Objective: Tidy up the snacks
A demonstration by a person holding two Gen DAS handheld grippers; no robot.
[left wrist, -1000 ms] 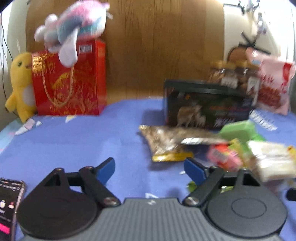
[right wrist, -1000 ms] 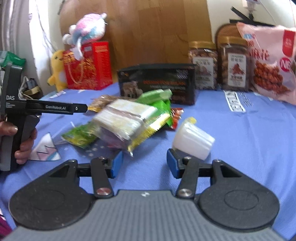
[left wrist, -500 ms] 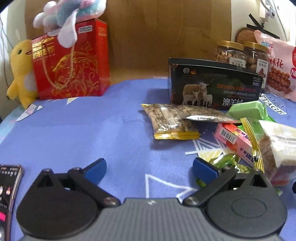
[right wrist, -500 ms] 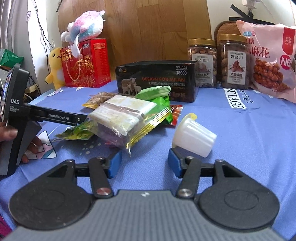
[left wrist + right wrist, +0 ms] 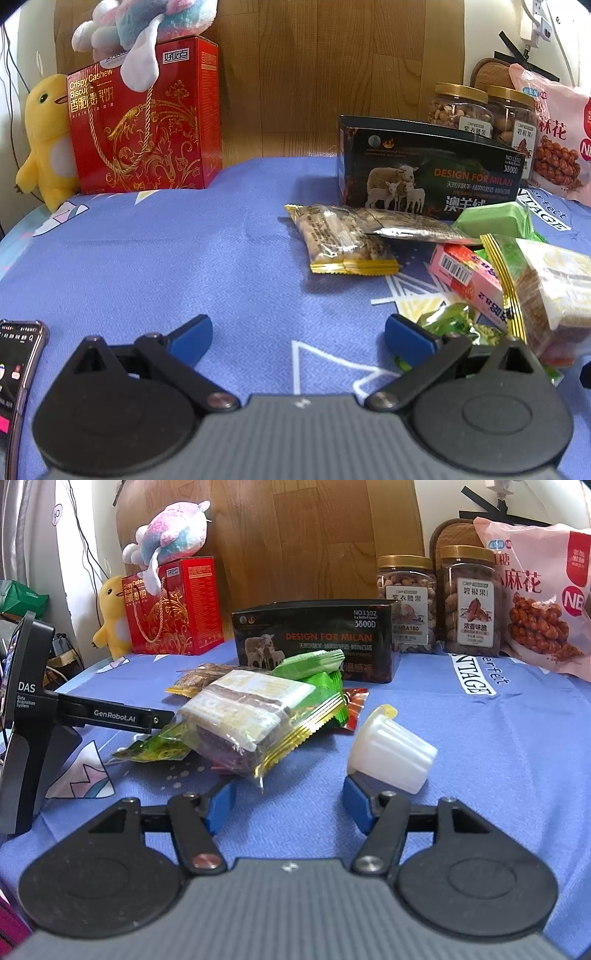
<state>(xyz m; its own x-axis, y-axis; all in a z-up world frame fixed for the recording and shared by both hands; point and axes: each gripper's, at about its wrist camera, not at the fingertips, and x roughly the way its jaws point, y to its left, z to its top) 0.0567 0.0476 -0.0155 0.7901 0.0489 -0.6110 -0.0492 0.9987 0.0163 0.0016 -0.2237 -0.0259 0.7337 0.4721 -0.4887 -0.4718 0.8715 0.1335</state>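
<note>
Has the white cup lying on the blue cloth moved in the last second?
No. The white cup lies tipped at the same spot in front of the black box, just right of the snack pile, as before.

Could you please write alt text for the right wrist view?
An open right hand-held gripper hangs over a blue cloth, with nothing between its jaws, which have just been opening. Ahead lie a heap of wrapped snacks and a tipped white cup; a black box stands behind.
</note>
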